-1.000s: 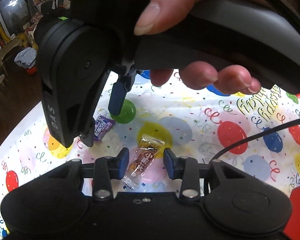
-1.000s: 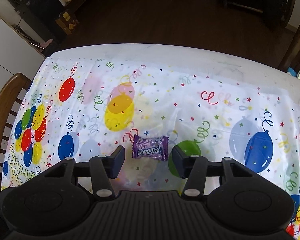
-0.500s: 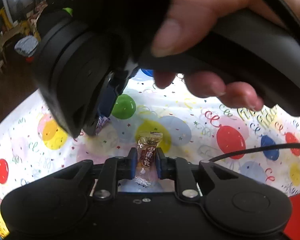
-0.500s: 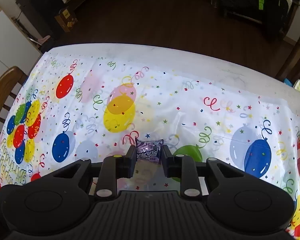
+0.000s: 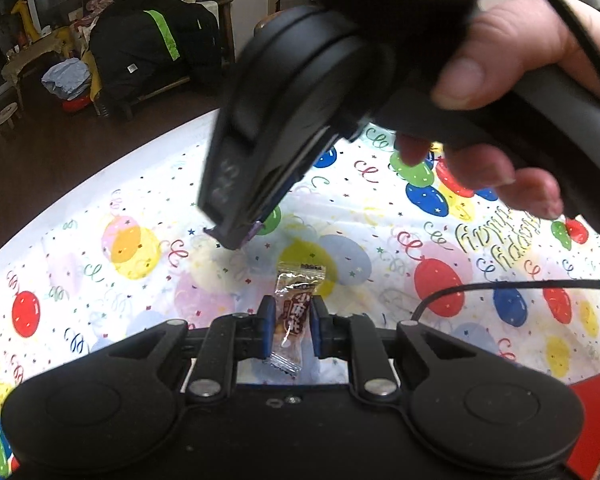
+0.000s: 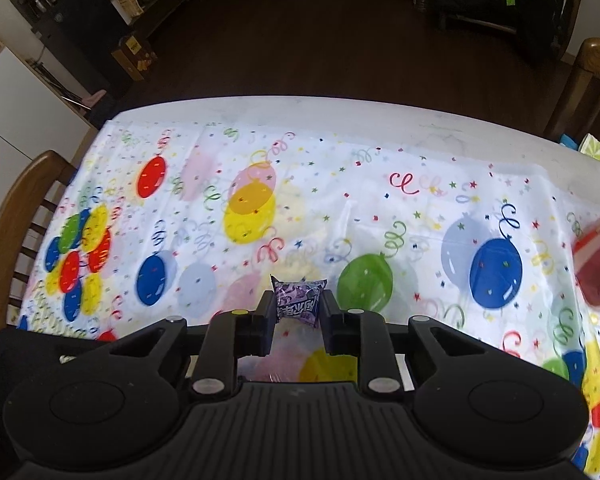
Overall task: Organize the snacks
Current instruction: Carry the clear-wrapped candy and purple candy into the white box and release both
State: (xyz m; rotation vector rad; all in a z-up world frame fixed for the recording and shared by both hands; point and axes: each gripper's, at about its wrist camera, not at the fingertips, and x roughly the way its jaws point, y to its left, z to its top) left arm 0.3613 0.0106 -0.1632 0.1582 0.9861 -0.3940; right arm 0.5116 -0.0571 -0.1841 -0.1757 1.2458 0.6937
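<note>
in the left wrist view, the left gripper (image 5: 291, 326) has its two blue-padded fingers (image 5: 267, 320) pressed in on a brown-and-clear wrapped candy (image 5: 294, 316), which stands roughly upright between them, its crimped top end poking out ahead of the fingertips and its clear tail hanging down toward the gripper body. under it lies the balloon-print tablecloth (image 5: 140, 280), white with red, yellow, blue and green balloons and curly streamers. higher in the same view, the right gripper (image 5: 236, 236) comes in from the upper right, blurred, held by a person's hand (image 5: 496, 128) wrapped around its grey handle; a sliver of purple wrapper shows at its tip, above the cloth. a thin black cable (image 5: 500, 285) runs across the cloth on the right, and a red object (image 5: 596, 424) sits at the lower right edge. in the right wrist view, the right gripper (image 6: 298, 320) pinches a purple wrapped candy (image 6: 298, 300) between its fingers, the wrapper's crimped top standing just past the fingertips, over the same tablecloth (image 6: 380, 160). a wooden chair (image 6: 16, 216) stands at the table's left edge, another chair back (image 6: 588, 80) at the far right, and a blurred red box (image 6: 598, 264) lies at the right edge of the cloth.
</note>
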